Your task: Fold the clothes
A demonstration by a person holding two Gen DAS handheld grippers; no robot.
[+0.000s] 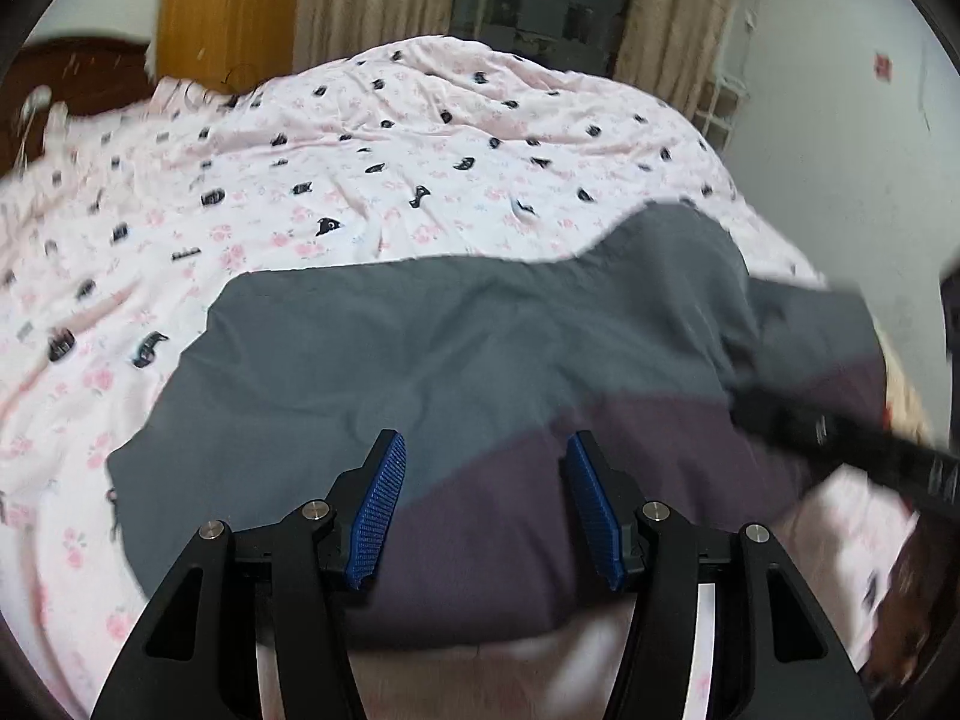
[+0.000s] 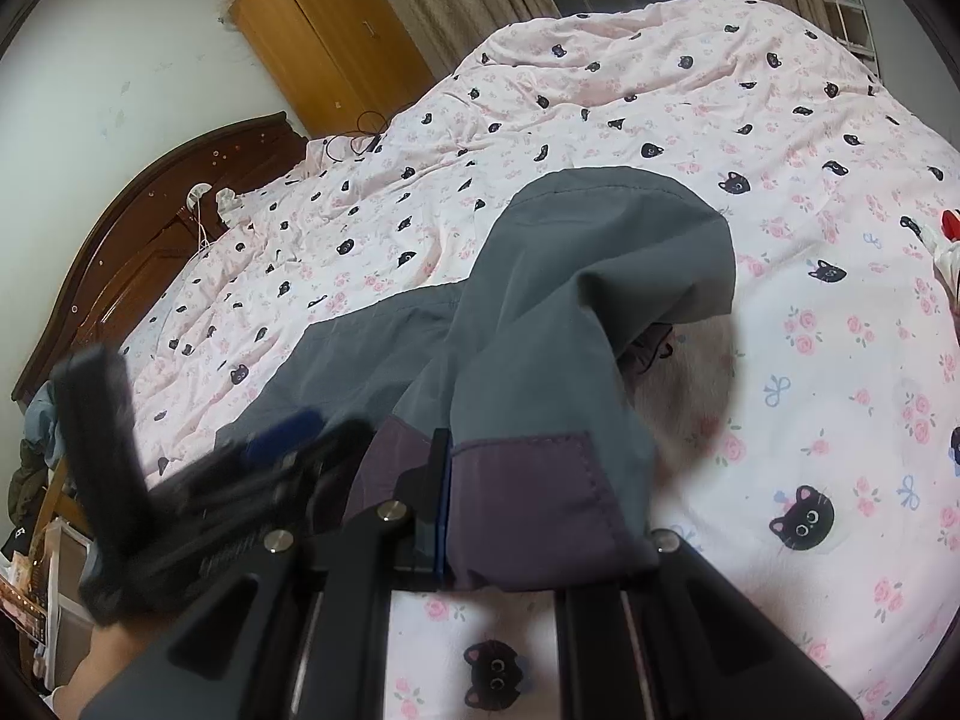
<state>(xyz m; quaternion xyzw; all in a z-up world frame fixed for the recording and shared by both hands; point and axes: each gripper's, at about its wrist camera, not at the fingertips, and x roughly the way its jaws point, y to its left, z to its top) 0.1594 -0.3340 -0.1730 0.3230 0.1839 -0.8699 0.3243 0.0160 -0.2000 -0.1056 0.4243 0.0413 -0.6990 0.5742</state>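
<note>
A grey garment with a dark purple band [image 1: 456,354] lies spread on the pink cat-print bedspread [image 1: 336,138]. My left gripper [image 1: 483,507] is open, its blue pads just above the purple band near the garment's near edge, holding nothing. In the right wrist view the same garment [image 2: 576,276] is lifted and draped. My right gripper [image 2: 510,516] is shut on its purple hem; the cloth covers the right finger. The left gripper [image 2: 252,480] shows blurred at the lower left of that view. The right gripper's arm [image 1: 852,450] crosses the right of the left wrist view, blurred.
The bedspread [image 2: 780,360] covers the whole bed. A dark wooden headboard [image 2: 120,252] stands at the left, an orange wardrobe [image 2: 324,30] and curtains behind. Clutter sits on the floor at the lower left [image 2: 36,516]. A red and white item [image 2: 948,240] lies at the bed's right edge.
</note>
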